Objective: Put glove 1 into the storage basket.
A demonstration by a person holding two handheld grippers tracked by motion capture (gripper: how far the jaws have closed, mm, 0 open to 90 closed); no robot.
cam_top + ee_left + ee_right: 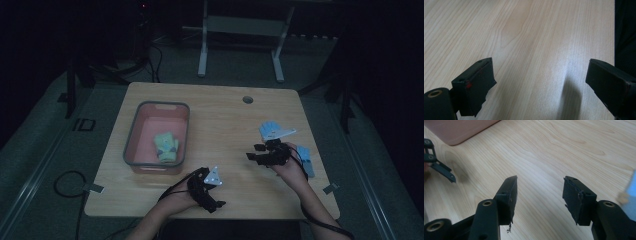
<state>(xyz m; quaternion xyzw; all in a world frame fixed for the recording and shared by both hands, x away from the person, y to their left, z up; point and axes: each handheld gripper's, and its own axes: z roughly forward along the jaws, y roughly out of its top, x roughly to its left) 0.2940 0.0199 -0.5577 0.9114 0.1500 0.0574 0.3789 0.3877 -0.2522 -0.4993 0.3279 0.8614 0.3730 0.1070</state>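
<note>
A pink bin with a grey rim (131,145) stands on the left half of the wooden table and holds a rolled green cloth item (166,145). A light blue cloth piece (269,129) lies at the right, and a second blue piece (305,159) lies beside my right hand. My right gripper (254,152) (540,182) hovers low over bare wood with its jaws apart and nothing between them. My left gripper (216,202) (540,82) sits near the table's front edge, jaws wide apart over bare wood.
A corner of the bin (461,130) and part of the left gripper (439,165) appear in the right gripper view. A round cable hole (247,99) is at the table's back. The table's edge (614,32) runs close to the left gripper's right jaw.
</note>
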